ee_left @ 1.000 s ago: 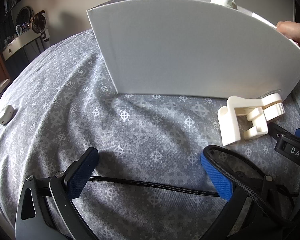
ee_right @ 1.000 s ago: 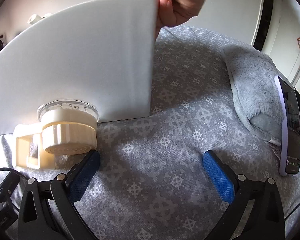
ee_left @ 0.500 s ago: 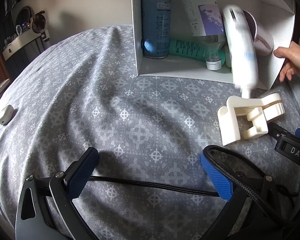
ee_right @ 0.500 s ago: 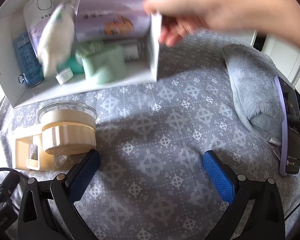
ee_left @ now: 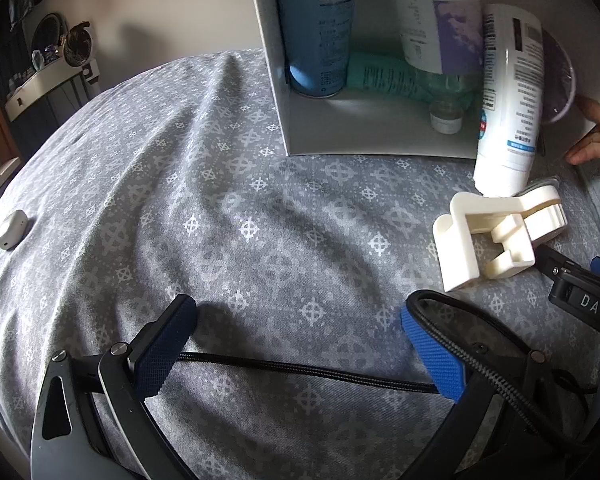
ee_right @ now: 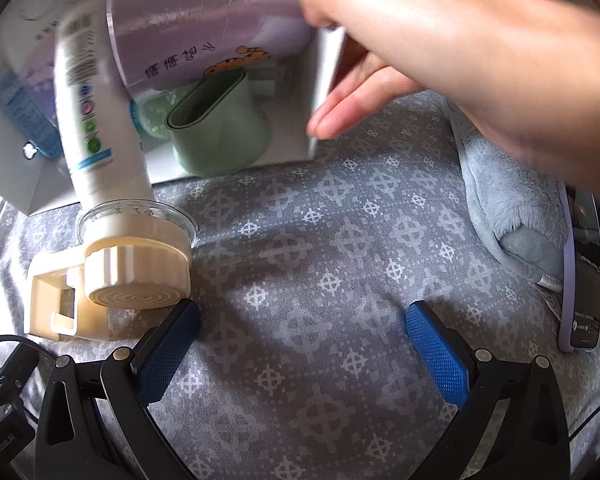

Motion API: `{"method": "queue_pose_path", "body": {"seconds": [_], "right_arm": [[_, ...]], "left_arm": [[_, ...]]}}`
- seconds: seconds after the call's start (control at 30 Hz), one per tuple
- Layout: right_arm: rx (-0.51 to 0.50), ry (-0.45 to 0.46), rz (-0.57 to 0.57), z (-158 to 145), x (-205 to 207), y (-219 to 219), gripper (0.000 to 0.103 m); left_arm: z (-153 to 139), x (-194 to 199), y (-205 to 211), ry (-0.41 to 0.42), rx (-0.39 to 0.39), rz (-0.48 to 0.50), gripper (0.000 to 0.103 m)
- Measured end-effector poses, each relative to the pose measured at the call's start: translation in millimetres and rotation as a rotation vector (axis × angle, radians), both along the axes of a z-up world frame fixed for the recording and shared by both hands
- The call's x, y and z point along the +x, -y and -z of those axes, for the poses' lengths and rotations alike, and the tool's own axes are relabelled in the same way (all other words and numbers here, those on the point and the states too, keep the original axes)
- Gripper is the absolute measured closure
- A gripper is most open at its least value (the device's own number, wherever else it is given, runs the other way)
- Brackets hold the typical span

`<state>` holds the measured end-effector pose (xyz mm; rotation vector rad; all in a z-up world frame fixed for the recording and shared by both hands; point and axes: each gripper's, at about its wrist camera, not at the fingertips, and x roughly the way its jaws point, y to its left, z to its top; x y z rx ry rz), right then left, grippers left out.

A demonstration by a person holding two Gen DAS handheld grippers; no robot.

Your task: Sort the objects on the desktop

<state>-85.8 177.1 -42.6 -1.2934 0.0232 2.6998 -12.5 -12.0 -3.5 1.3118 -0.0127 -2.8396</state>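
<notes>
A: Where are the things to sort?

B: They are inside a white box (ee_left: 364,136) tipped on its side, at the far part of the grey patterned cloth (ee_left: 228,216). Its open side faces us.

A: What is in it?

B: A blue can (ee_left: 316,28) stands at the left wall. A teal tube (ee_left: 384,76) lies behind it. A white bottle (ee_left: 508,96) leans out over the box's near edge, and its low end touches a clear round dish (ee_right: 136,216). In the right camera a green cup (ee_right: 220,132) lies on its side with its mouth toward us, and a purple tub (ee_right: 204,36) with a cartoon tiger sits above it.

A: Is someone touching the box?

B: Yes. A bare hand (ee_right: 440,60) grips the box's right wall.

A: What is near the box?

B: A cream plastic stand (ee_right: 108,276) sits on the cloth just in front of it, under the dish.

A: And the claws?

B: The left claw (ee_left: 300,354) is wide open and holds nothing. A black cable (ee_left: 300,370) runs across between its fingers. The right claw (ee_right: 302,350) is wide open too, with only cloth between its blue pads.

A: Anything farther out?

B: A fluffy blue slipper (ee_right: 512,208) and a phone (ee_right: 582,280) lie at the right. A small white gadget (ee_left: 12,229) lies far left.
</notes>
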Motion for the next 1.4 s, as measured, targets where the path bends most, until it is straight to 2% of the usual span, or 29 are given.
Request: {"method": "queue_pose_path", "body": {"seconds": [0.8,1.4], "right_arm": [[0.000,0.003,0.001,4,-26,-24,0.000],[0.001,0.001,0.001,6,-19,-15,0.000]], "left_arm": [[11,-19,14,0.002,0.001,-0.002,0.000],[11,-19,14,0.002,0.001,-0.002,0.000]]}}
